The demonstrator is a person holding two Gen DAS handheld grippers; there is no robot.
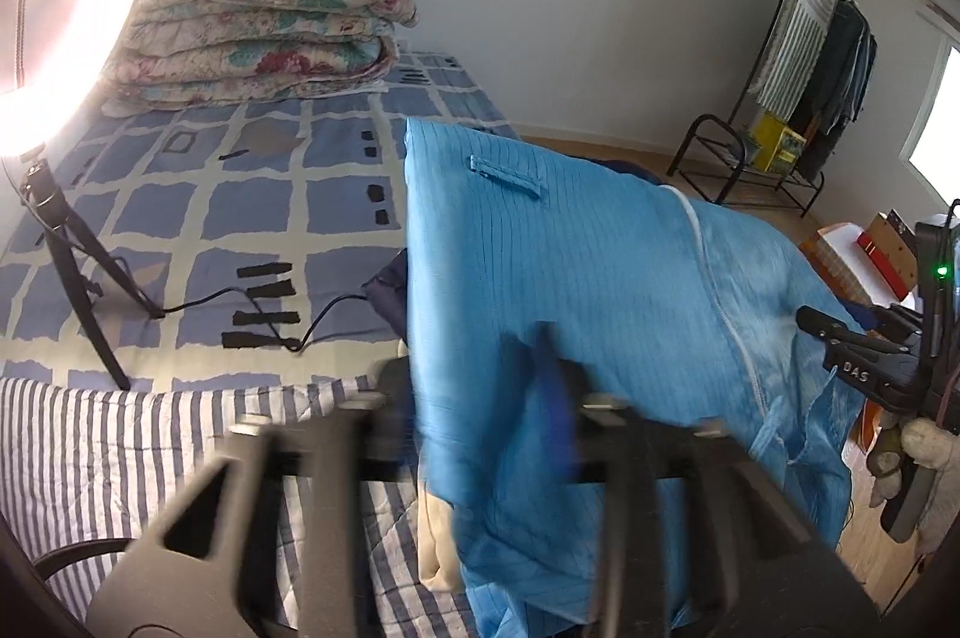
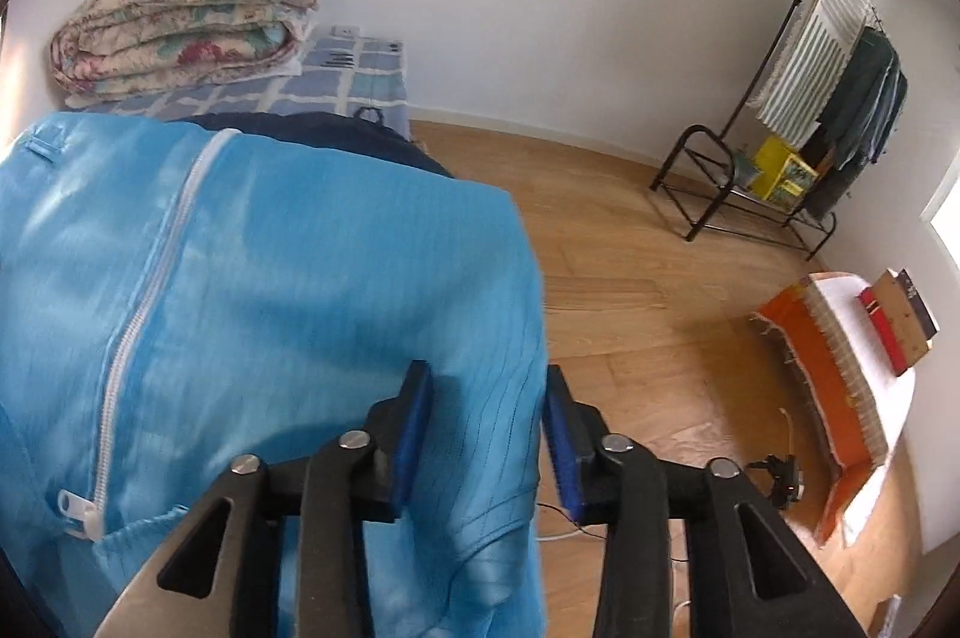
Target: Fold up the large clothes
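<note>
A large blue zip-up garment (image 1: 576, 266) with a white zipper hangs lifted above the bed. My left gripper (image 1: 480, 386) is blurred at the garment's left edge, with cloth between its fingers; its jaws look partly apart. My right gripper (image 2: 487, 428) stands open around the garment's (image 2: 270, 266) right edge, blue pads on either side of the cloth, not pressed together. In the left wrist view the right gripper (image 1: 840, 338) shows at the garment's far right side.
The bed has a blue checked sheet (image 1: 252, 194), a striped blanket (image 1: 120, 434), a folded floral quilt (image 1: 258, 26), and a ring-light tripod (image 1: 66, 242) with cable. A clothes rack (image 2: 798, 98), wooden floor (image 2: 630, 278) and an orange-covered seat (image 2: 840, 368) lie to the right.
</note>
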